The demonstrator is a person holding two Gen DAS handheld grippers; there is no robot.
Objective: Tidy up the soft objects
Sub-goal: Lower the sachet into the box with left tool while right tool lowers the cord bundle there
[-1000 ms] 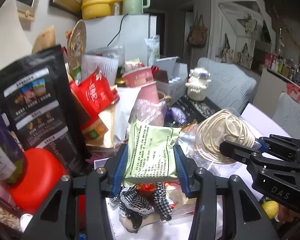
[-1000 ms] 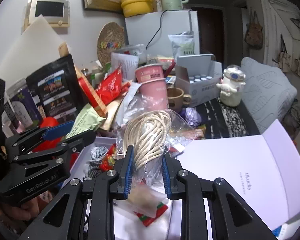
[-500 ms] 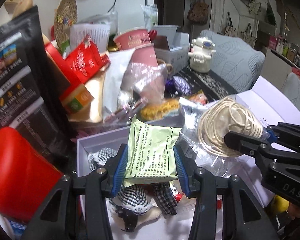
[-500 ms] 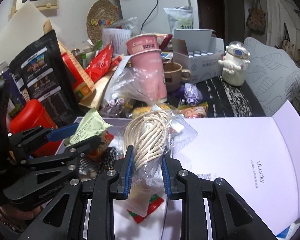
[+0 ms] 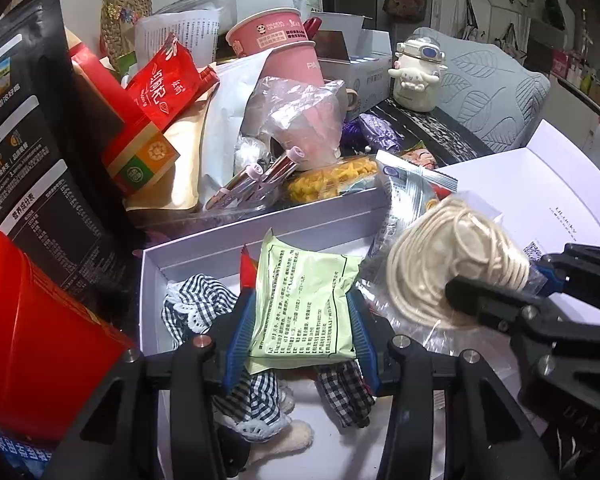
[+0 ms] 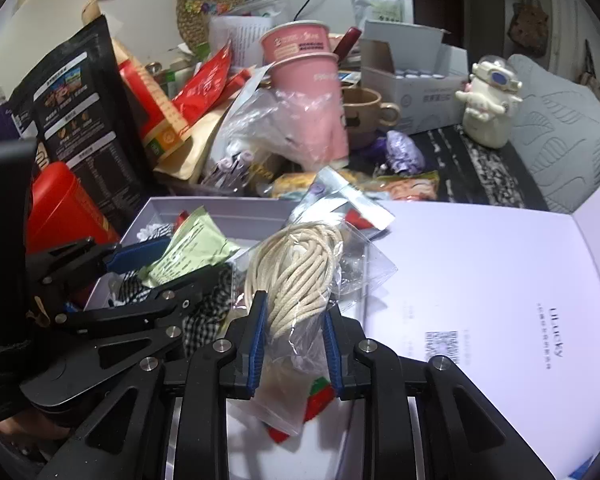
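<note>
Left wrist view: the left gripper (image 5: 302,320) is closed on a pale green packet (image 5: 304,304), which is pinched by its sides between the blue pads and held over a white box (image 5: 260,236). A checked cloth toy (image 5: 204,312) is seen lying in the box beneath the packet, and a red wrapper's tip is visible behind the packet's upper left corner. At right, the right gripper (image 5: 496,292) is shown clamped on a bagged cord coil (image 5: 452,264), beside the box's right end and over a white lid (image 5: 540,188). Behind the box, pink cups (image 5: 288,48), a red pouch (image 5: 164,80), a black pouch (image 5: 24,128) and a white figurine (image 5: 418,72) are crowded together. Right wrist view: the right gripper (image 6: 294,332) is shut on the clear bag of the cord coil (image 6: 296,268), the bag hanging below the pads above a red-and-green wrapper (image 6: 316,400). At left, the left gripper (image 6: 180,264) is seen with the packet (image 6: 192,248) held over the box (image 6: 220,210). The lid (image 6: 480,280) is spread at right.
</note>
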